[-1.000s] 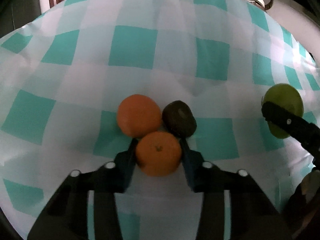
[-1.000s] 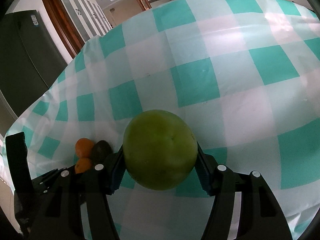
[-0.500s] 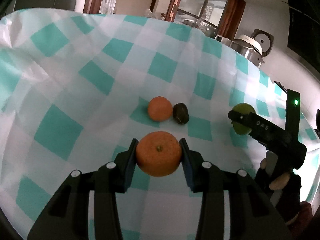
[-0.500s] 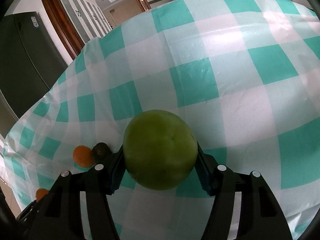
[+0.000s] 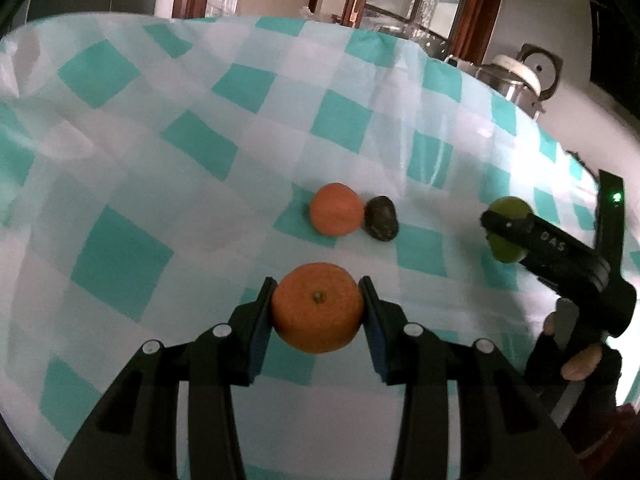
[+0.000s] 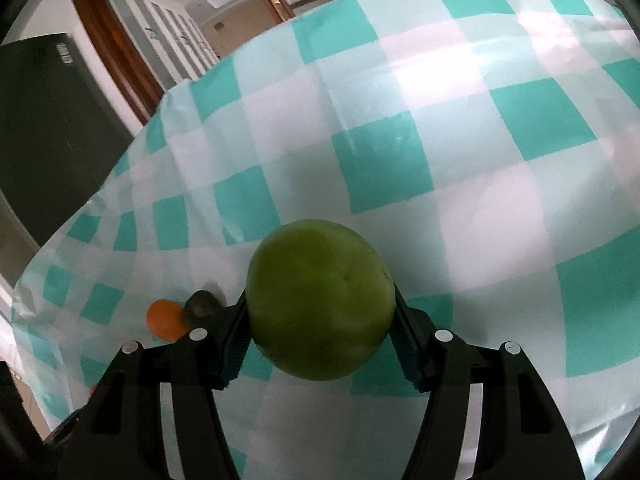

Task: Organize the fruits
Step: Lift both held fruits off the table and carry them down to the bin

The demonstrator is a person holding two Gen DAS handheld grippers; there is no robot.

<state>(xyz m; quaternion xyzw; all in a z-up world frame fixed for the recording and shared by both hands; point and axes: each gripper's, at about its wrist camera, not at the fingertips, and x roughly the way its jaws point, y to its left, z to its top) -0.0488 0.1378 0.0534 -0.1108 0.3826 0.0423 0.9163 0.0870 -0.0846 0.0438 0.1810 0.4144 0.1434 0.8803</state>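
held orange (image 5: pixel 318 307) | green fruit (image 6: pixel 320 306) held | second orange (image 5: pixel 337 209) touching dark fruit (image 5: pixel 382 218)

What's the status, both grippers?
Left gripper shut on an orange. Right gripper shut on a green fruit. Second orange and dark fruit on tablecloth. Nothing in the way.

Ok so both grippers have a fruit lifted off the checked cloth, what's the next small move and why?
Probably bring the left gripper down to set its orange on a bare patch of the tablecloth, since it is clamped clear of the other orange and the dark fruit. The right gripper grips the green fruit and can wait.
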